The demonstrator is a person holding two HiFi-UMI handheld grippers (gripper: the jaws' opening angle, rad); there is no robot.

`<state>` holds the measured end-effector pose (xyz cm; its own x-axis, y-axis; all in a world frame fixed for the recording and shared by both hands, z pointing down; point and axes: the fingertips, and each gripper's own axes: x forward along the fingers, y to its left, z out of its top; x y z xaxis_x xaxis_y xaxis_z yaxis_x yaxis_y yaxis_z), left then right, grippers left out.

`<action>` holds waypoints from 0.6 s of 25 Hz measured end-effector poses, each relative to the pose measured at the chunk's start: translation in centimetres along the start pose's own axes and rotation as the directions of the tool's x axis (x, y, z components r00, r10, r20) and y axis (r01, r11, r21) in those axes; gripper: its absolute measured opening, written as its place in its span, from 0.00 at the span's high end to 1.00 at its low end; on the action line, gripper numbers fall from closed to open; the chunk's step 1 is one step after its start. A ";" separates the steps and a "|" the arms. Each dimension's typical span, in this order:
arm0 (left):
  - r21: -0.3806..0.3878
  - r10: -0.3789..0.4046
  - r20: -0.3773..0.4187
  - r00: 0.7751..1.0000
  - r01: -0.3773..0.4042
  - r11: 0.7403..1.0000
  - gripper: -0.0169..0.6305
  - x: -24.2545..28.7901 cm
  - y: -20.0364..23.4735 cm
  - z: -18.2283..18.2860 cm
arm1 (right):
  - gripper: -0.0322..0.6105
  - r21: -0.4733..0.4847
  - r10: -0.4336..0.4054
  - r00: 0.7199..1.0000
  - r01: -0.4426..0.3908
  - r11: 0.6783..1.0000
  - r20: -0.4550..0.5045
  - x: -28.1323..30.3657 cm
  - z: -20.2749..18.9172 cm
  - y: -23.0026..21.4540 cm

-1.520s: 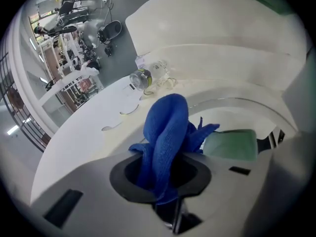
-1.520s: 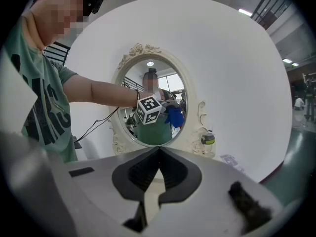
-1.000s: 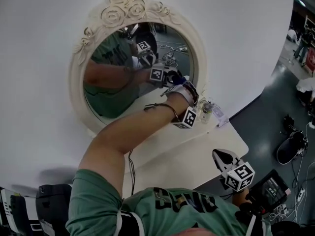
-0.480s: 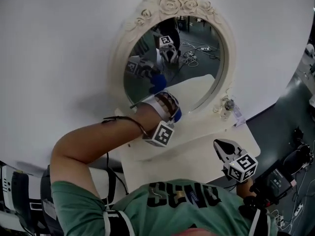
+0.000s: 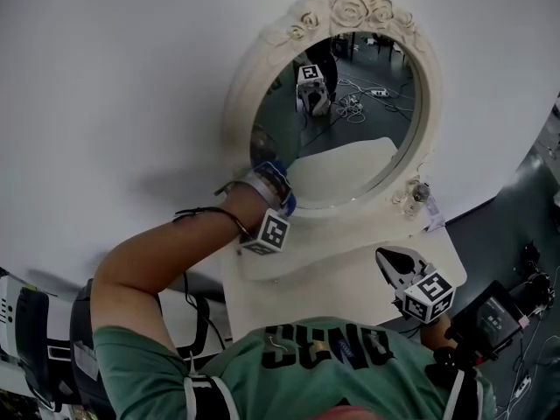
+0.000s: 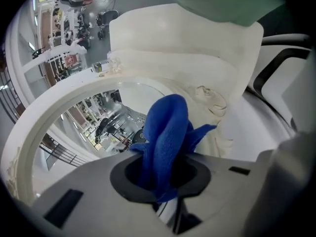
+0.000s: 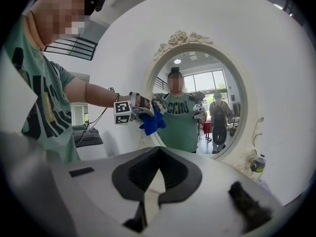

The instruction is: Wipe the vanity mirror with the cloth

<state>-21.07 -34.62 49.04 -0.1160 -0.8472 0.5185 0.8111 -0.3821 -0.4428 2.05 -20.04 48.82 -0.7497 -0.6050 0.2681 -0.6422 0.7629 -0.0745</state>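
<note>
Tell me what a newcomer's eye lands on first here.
The rose-carved cream vanity mirror dominates the white wall. At its lower-left rim the left tongs clamp a bright blue cloth. The right tongs hang shut and empty, low on the right.

The left gripper [image 6: 163,177] has its jaws closed on a blue cloth [image 6: 165,132], which stands up from between them in a thick fold, with a smaller flap sticking out to the right. The fold lies over the near right edge of the mirror [image 6: 106,117], where the glass meets the cream frame [image 6: 54,112]. Beyond the frame is a cream table [image 6: 182,33] with a small bottle [image 6: 98,67] at its far left, and a green shirt [image 6: 222,4] fills the top of the view.
</note>
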 end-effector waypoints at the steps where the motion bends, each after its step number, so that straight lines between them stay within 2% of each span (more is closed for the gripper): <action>1: 0.001 -0.002 0.000 1.000 0.002 1.000 0.85 0.3 0.0 0.2 | 0.94 0.000 -0.006 1.000 0.006 1.000 -0.002 -0.2 0.0 -0.1; 5: 0.034 -0.013 0.015 1.000 0.012 0.999 0.85 1.6 -0.1 1.3 | 0.94 0.015 -0.042 0.999 0.042 0.999 -0.003 -1.1 -0.4 -1.3; 8: 0.029 -0.031 0.046 0.998 0.029 0.999 0.85 2.3 0.4 2.4 | 0.94 0.033 -0.061 0.998 0.061 0.998 -0.006 -1.8 -1.0 -1.9; 15: 0.053 -0.020 0.112 0.994 0.014 0.998 0.84 4.3 4.5 6.3 | 0.94 0.063 -0.097 0.995 0.097 0.993 -0.015 -3.5 -2.5 -3.6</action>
<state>-14.32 -37.59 53.90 -0.0670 -0.7928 0.6057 0.8389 -0.3734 -0.3960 7.37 -20.14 50.55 -0.6818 -0.6723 0.2886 -0.7209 0.6844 -0.1088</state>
